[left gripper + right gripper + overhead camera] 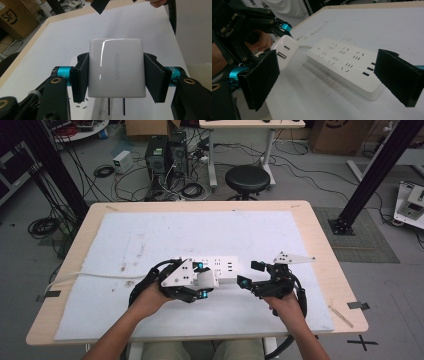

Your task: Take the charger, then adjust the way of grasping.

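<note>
A person sits at a wooden table covered by a white mat, holding a two-jaw gripper in each hand. At the left, the left gripper clenches a white charger by its two flat sides, both black pads pressed against it; its two metal prongs point down. Just beside it, toward the middle, a white power strip lies flat on the mat, its long axis running left to right across the table, its cord trailing off to the left edge. The charger hangs just over the strip's near left end, so the left hand is the closer one, and the prongs likely need lining up over a socket before lowering. At the right, the right gripper hovers released, jaws wide apart and empty, aimed toward the strip's right end.
</note>
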{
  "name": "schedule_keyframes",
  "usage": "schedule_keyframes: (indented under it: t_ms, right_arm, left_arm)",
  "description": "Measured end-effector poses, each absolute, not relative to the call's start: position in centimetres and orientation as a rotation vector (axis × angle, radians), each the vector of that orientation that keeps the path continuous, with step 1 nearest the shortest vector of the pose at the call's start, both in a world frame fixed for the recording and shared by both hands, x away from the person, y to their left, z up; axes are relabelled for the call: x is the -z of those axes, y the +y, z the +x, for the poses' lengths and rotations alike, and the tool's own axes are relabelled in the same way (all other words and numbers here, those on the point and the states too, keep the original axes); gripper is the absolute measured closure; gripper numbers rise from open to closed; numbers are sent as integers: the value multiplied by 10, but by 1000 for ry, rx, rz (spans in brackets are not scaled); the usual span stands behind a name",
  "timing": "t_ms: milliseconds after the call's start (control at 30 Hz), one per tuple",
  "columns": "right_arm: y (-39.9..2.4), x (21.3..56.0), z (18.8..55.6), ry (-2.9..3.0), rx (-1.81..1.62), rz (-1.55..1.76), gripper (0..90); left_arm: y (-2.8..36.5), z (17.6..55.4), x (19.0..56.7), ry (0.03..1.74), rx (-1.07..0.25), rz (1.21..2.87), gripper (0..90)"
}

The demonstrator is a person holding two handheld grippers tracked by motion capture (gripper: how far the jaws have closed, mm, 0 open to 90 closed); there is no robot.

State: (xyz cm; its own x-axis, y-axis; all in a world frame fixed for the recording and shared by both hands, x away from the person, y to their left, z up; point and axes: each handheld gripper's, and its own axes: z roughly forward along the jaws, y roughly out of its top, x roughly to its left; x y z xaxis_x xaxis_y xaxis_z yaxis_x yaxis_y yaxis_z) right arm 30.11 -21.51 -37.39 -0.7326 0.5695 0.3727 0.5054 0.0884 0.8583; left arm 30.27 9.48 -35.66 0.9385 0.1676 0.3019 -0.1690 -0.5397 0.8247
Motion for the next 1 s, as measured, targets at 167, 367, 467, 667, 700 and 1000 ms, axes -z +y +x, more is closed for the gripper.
schedule_keyframes:
  t_ms: [167,367,467,667,700,1000]
  right_arm:
    - [-217,374,301,2247,-1769,1135,63]
    - [-218,370,298,2245,-1761,1123,63]
    - [-217,369,296,2246,-1765,1119,63]
    - [-213,366,294,2255,-1770,1099,62]
    - [-212,365,294,2264,-1771,1105,63]
    - [-204,364,294,2308,-1805,1136,62]
  left_arm:
    - [94,301,355,1,-429,2106,425]
    - [95,300,354,6,-435,2091,425]
    - [93,298,353,-6,-433,2094,425]
    - [91,294,352,-6,-436,2088,425]
    - [90,293,352,-9,-435,2088,425]
    - [84,292,348,-49,-467,2114,425]
